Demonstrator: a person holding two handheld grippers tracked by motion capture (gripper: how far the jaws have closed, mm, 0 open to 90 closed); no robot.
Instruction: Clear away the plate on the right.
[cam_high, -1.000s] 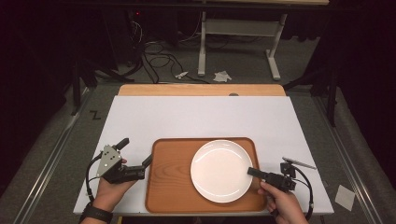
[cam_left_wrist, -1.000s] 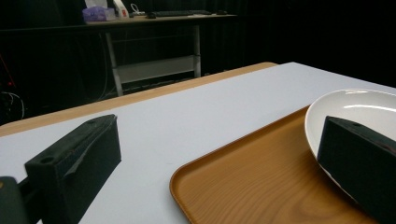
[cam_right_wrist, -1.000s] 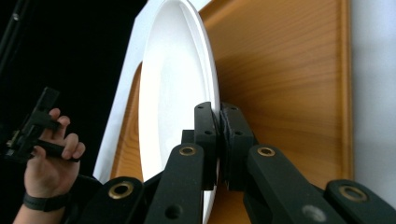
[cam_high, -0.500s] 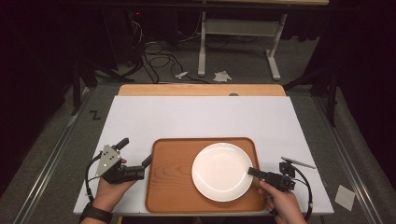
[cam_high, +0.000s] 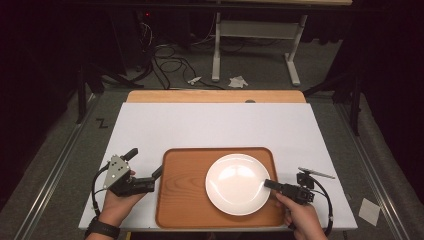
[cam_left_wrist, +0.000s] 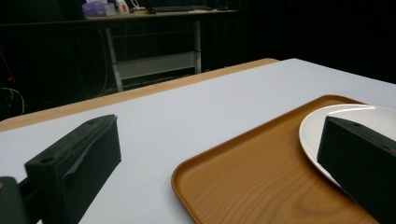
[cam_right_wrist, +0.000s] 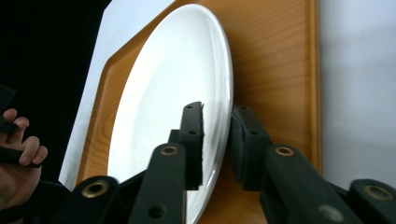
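A round white plate (cam_high: 238, 184) lies on the right half of a wooden tray (cam_high: 182, 200). My right gripper (cam_high: 268, 184) reaches in from the right, turned on its side. In the right gripper view its jaws have just been opening: the plate's rim (cam_right_wrist: 224, 84) stands between the fingertips of the right gripper (cam_right_wrist: 217, 112), and a narrow gap shows beside it. At the tray's left edge my left gripper (cam_high: 144, 163) is held open. Its jaws stand wide apart, one over the white tabletop, the other over the tray (cam_left_wrist: 261, 172) near the plate (cam_left_wrist: 327, 121).
The tray sits near the front edge of a white tabletop (cam_high: 215, 125) with a wooden strip (cam_high: 215, 96) along its far side. Cables and a metal desk frame (cam_high: 255, 50) are on the dark floor beyond.
The plate has shifted very slightly on the tray at the right gripper's side. Both hands have kept their places.
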